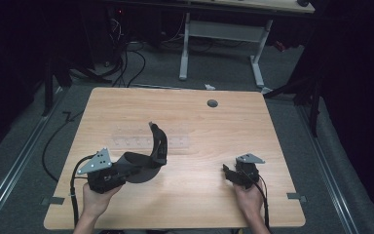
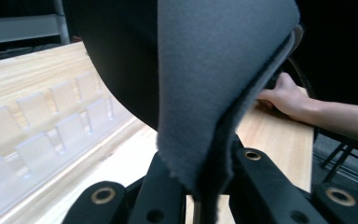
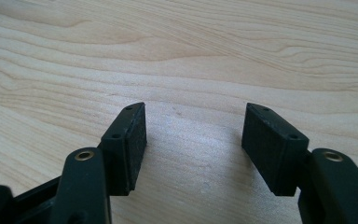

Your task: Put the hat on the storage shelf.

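Left gripper (image 1: 126, 171) fingers clamped on dark cap (image 1: 148, 156) held above worktop (image 1: 199, 195), right gripper (image 3: 193, 140) fingers spread, grasping nothing, clear tray (image 1: 175, 141) behind

Dark grey cloth (image 2: 223, 70); pale wood-grain table (image 1: 233, 126); black fingers (image 3: 130, 135).
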### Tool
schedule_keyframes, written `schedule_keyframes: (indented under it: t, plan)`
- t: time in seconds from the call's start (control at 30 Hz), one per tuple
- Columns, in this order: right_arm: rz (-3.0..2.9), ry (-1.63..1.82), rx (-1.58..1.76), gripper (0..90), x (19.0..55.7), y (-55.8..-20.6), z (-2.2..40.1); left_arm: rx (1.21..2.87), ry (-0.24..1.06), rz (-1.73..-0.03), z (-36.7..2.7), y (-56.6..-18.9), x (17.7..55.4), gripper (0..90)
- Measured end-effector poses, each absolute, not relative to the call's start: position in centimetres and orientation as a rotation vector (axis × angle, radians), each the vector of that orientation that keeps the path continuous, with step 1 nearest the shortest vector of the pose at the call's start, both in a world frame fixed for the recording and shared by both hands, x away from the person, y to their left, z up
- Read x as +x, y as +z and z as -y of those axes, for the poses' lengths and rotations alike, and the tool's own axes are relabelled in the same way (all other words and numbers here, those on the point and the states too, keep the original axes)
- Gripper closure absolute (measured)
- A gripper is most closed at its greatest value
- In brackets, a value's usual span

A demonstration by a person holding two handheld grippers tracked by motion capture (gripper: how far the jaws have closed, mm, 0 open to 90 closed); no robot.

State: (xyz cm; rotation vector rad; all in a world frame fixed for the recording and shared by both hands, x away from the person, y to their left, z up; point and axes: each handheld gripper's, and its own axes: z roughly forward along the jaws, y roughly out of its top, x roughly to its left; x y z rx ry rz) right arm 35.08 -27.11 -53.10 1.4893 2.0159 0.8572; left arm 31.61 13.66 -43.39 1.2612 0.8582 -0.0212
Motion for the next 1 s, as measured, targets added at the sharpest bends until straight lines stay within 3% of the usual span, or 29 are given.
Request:
schedule_keyframes:
  t: [1.0]
  plan:
    - [-2.018,0.855,1.488,38.5,35.2,-53.1,27.0,1.146,0.073,-0.947,-17.2,-42.8,34.1,86.2]
